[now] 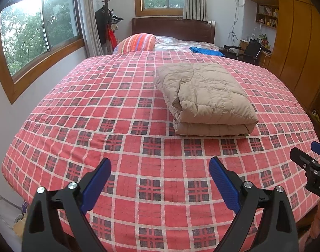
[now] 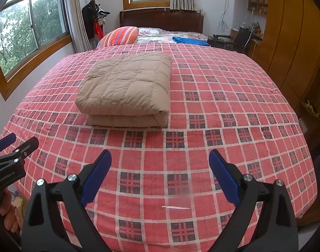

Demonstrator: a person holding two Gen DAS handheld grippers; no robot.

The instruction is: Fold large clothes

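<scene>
— On the red plaid bedspread [image 1: 139, 109], toward the middle of the bed, the beige quilted garment [image 1: 204, 96] is lying as a squared bundle, several layers stacked, with the rounded fold edge facing us.

— And the grippers, what are they doing?

— Both are hovering over the near end of the bed, well apart from the bundle. The left gripper [image 1: 160, 180] is standing with its blue pads wide apart and nothing between them. The right gripper [image 2: 160, 172] is doing the same: spread wide, empty.

— So is the folding looking finished?

— I am judging it so, or nearly; the layers are sitting square and no sleeve is trailing out.

— How is that garment going to handle if it needs another fold?

— It is looking puffy and down-filled, so I am expecting it to be light, soft and springy, wanting to loft back open. The shell fabric is looking smooth, probably a bit slippery between pads.

— Where would you be taking hold?

— At the two near corners of the bundle, pinching through all the layers close to the fold edge, one gripper at each corner. Grabbing only the top layer is risking peeling the stack apart.

— Anything else on the bed?

— A striped pillow [image 2: 120, 35] and a blue cloth [image 2: 189, 40] are lying near the headboard, well clear.
</scene>
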